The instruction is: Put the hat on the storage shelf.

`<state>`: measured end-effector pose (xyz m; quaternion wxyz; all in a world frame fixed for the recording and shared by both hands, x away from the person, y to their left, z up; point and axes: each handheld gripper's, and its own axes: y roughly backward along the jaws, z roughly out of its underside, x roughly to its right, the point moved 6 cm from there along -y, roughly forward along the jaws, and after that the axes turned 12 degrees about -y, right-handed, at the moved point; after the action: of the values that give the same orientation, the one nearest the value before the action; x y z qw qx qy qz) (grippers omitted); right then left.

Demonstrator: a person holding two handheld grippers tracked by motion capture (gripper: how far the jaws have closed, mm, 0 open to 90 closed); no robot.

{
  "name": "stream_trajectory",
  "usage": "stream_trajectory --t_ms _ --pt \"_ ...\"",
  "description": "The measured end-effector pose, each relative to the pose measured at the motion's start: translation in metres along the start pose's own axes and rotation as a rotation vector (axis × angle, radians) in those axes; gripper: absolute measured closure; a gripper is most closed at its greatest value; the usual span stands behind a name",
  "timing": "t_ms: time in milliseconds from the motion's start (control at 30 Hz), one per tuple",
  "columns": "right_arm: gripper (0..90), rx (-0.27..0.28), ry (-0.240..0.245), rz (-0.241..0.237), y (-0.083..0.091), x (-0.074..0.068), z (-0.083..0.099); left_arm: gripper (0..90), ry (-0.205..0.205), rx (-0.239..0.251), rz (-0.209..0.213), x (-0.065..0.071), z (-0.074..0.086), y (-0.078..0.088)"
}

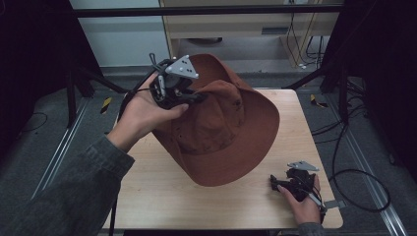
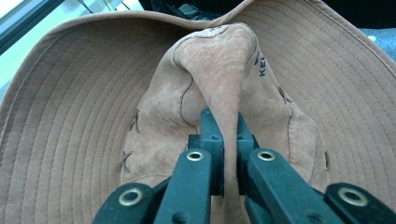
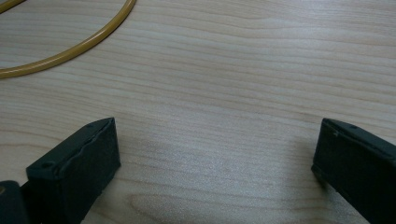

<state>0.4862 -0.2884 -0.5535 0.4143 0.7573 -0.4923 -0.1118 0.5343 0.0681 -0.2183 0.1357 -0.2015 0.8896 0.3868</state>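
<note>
I am holding my left tongs [image 1: 193,96] up at about ten o'clock of the surface [image 1: 162,196], and they are pinching a fold in the crown of the hat [image 1: 221,132]. In the left gripper view the two jaws are standing tight together with a ridge of soft brown cloth of the hat [image 2: 219,70] squeezed between them, so these tongs are gripping the hat. The stitched brim is spreading wide behind the crown in that view, and dark lettering is showing on the crown just right of the fold, too cut off to read.

From above, the hat is hanging tilted from that grip, its crown facing toward me and toward nine o'clock. The brim is sweeping round from twelve o'clock to five o'clock, and its low edge is reaching down near the middle of the surface; I cannot tell whether it is touching the wood.

My right tongs [image 1: 274,183] are resting low at about five o'clock, well apart from the hat. In the right gripper view the right tongs [image 3: 215,154] are standing wide open over bare wood with nothing between the jaws. A yellow ring [image 3: 70,51] is lying at about eleven o'clock of that view.
</note>
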Motion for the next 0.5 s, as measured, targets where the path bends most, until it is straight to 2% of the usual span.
stream_trajectory --t_ms 167,500 --pt "0.7 0.001 0.001 0.002 0.0 0.0 0.0 88.6 -0.014 -0.001 0.008 0.0 -0.014 -0.014" --pt "0.7 0.0 0.0 0.0 0.0 0.0 0.0 88.6 -0.033 -0.004 0.017 -0.003 -0.037 -0.032"
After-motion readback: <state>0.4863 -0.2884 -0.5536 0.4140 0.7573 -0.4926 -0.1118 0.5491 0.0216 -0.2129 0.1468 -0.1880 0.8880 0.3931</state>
